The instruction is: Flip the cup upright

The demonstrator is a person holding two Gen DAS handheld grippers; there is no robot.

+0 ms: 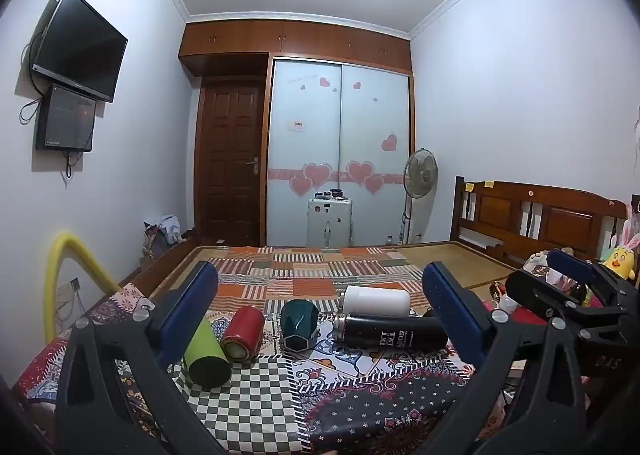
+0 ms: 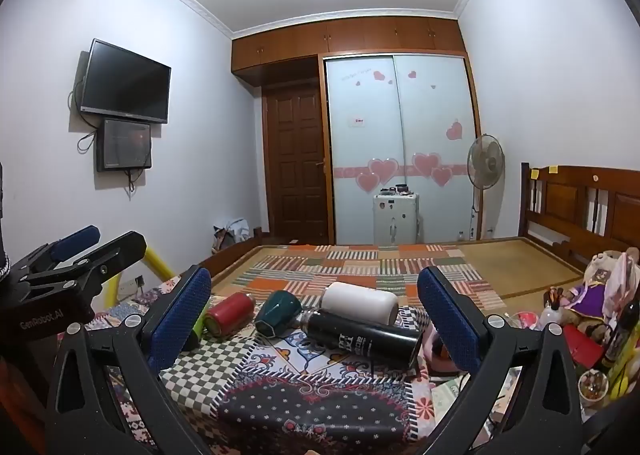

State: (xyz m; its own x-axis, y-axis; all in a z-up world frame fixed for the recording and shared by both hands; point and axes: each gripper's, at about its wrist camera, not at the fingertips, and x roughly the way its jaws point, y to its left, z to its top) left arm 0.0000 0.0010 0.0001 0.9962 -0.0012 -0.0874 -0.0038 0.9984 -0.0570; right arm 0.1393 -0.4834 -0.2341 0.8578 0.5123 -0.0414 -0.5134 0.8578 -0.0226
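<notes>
Several cups and bottles lie on their sides on the patterned cloth: a lime green cup [image 1: 206, 355], a red cup [image 1: 242, 331], a dark green faceted cup [image 1: 298, 325], a black flask [image 1: 390, 331] and a white bottle [image 1: 378, 299]. My left gripper [image 1: 320, 319] is open and empty, held above and short of them. My right gripper [image 2: 314, 319] is open and empty too, with the black flask [image 2: 360, 337], white bottle [image 2: 360, 301], dark green cup [image 2: 278, 313] and red cup [image 2: 230, 313] ahead between its fingers. The lime cup [image 2: 195, 329] is mostly hidden behind the left finger.
The cups lie on a bed covered with patchwork cloths [image 1: 256, 411]. Toys and bottles [image 2: 600, 295] crowd the right side near the wooden headboard [image 1: 536, 215]. A yellow hoop [image 1: 68, 279] stands at the left. The right gripper shows in the left wrist view [image 1: 576, 287].
</notes>
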